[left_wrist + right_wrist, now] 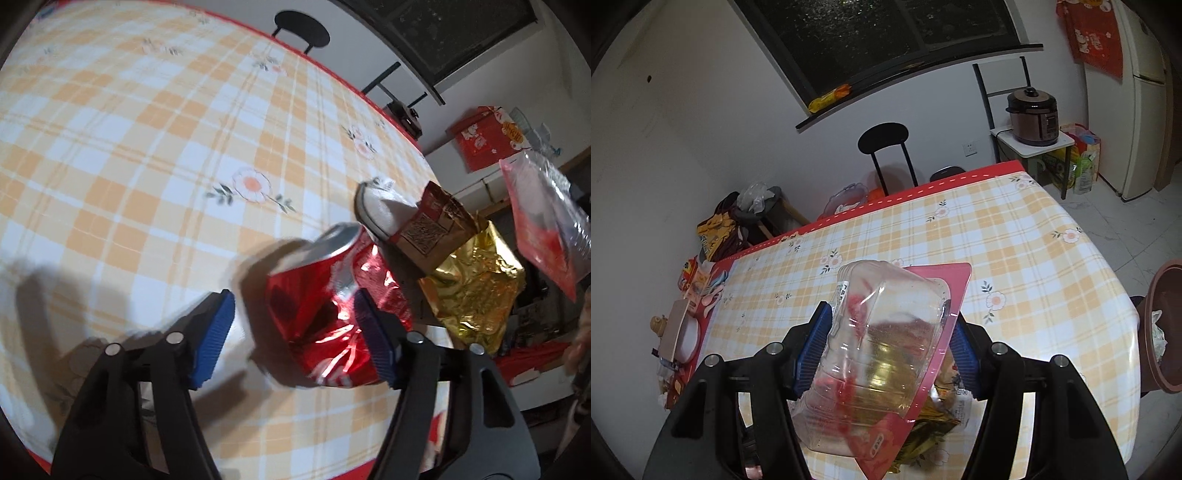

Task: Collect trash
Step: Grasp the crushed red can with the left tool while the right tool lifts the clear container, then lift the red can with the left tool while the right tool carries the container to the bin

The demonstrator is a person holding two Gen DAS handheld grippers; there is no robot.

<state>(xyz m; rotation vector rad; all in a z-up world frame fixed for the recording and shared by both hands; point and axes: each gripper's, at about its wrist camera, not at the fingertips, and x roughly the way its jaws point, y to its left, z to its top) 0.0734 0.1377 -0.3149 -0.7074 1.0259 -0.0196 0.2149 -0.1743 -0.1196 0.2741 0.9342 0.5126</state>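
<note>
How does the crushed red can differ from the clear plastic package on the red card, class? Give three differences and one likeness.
The crushed red can is opaque shiny metal; the clear plastic package is see-through. The can is dented and lies on the checked tablecloth; the package keeps its moulded shape and is lifted off it. The can sits between the left claw pads, the far pad apart from it; the right claw clamps the package. Both are red-marked trash.

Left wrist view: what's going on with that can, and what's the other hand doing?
A person is clearing trash off the checked table with two handheld grippers. The left gripper straddles a crushed red can; one pad touches it, the other stands clear, so no grip yet. The right gripper is shut on a clear plastic package with a red backing. A gold wrapper and a brown packet remain nearby.
</note>
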